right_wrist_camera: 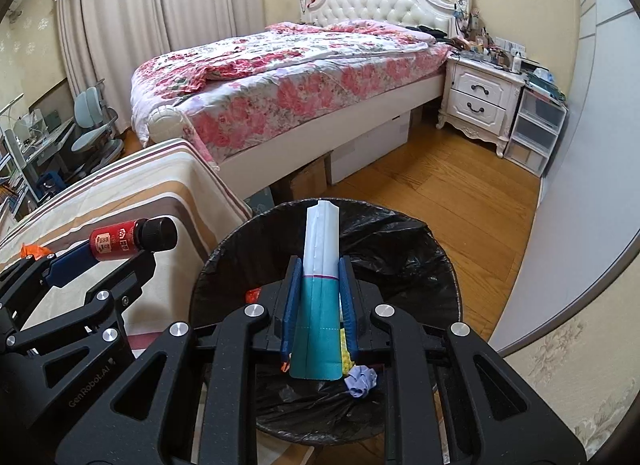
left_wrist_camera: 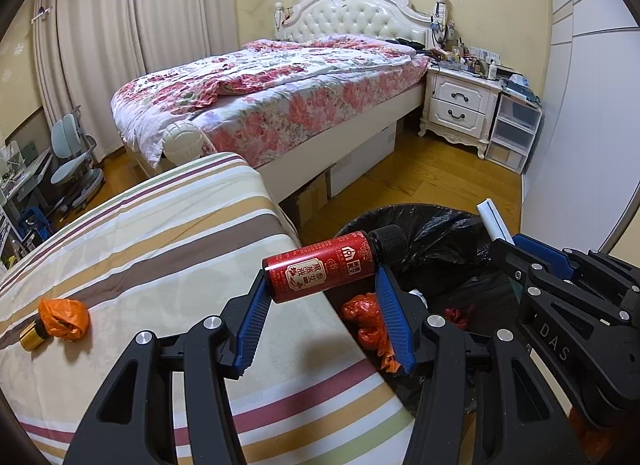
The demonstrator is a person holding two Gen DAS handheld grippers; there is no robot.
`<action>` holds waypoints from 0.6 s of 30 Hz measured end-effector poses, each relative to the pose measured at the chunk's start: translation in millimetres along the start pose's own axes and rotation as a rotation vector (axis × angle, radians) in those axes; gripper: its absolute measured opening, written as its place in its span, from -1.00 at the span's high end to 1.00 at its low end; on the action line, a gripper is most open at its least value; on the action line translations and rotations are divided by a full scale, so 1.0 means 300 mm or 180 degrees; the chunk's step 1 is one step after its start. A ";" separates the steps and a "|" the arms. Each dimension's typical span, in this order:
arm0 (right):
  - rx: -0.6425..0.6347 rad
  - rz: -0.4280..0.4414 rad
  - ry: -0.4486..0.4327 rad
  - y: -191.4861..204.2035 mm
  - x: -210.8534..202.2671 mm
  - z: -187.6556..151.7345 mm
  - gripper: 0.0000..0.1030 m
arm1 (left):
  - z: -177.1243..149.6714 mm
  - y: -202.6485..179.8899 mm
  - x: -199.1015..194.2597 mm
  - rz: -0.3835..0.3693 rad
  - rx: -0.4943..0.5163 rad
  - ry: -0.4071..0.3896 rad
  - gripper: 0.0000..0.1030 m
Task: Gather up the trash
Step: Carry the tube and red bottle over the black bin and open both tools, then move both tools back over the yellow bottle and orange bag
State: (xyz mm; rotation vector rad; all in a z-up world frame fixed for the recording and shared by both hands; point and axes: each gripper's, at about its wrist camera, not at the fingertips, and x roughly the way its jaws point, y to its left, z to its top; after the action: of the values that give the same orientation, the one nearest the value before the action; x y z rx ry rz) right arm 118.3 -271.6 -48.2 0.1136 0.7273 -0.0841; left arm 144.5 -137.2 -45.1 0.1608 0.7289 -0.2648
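Left gripper [left_wrist_camera: 324, 289]: clenched on a red bottle [left_wrist_camera: 320, 269] with a black cap, held crosswise between the blue pads, cap toward the bin
Bottle position: at the edge of the striped cover [left_wrist_camera: 160, 233], over the line where cover meets the bin rim
Right gripper [right_wrist_camera: 319, 285]: pinched tight on a flat teal-and-white packet [right_wrist_camera: 320, 305], which stands upright between the pads and rises past the fingertips
Packet position: directly above the open mouth of the bin
Trash bin [right_wrist_camera: 424, 261]: round, lined with a black bag, standing on the wooden floor [right_wrist_camera: 440, 193] just beside the covered surface
Inside the bin: crumpled red-orange plastic [left_wrist_camera: 366, 319], a small bluish wad [right_wrist_camera: 361, 379], a yellow scrap partly hidden behind the packet
Left on the cover: an orange crumpled bag [left_wrist_camera: 64, 319] touching a small gold cylinder [left_wrist_camera: 33, 336], well apart from the bin
In the way: the right gripper's frame crowds the bin's right side in the left wrist view; the bin mouth itself is open
Surroundings: bed [right_wrist_camera: 288, 77] with floral quilt, white nightstand [right_wrist_camera: 478, 99], clear drawer unit [right_wrist_camera: 534, 133], cardboard boxes [right_wrist_camera: 308, 179] under the bed, curtains [left_wrist_camera: 120, 17], desk chair [left_wrist_camera: 74, 153]
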 end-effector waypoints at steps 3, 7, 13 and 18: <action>0.0038 -0.0014 0.0011 -0.023 0.015 0.002 0.63 | 0.005 -0.023 0.021 0.0010 0.0033 0.0021 -0.03; 0.0086 -0.0031 0.0021 -0.047 0.026 0.003 0.63 | 0.009 -0.049 0.046 0.0018 0.0065 0.0052 -0.03; 0.0109 -0.0046 0.0011 -0.067 0.035 0.005 0.60 | 0.012 -0.074 0.071 0.0018 0.0099 0.0094 -0.03; 0.0152 -0.0097 -0.0043 -0.083 0.032 0.006 0.19 | 0.010 -0.085 0.082 0.0003 0.0141 0.0137 -0.20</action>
State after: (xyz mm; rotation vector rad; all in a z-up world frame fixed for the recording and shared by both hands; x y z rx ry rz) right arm 123.8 -296.8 -55.1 0.1474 0.7137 -0.1314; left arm 156.5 -166.8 -60.9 0.2094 0.7659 -0.2775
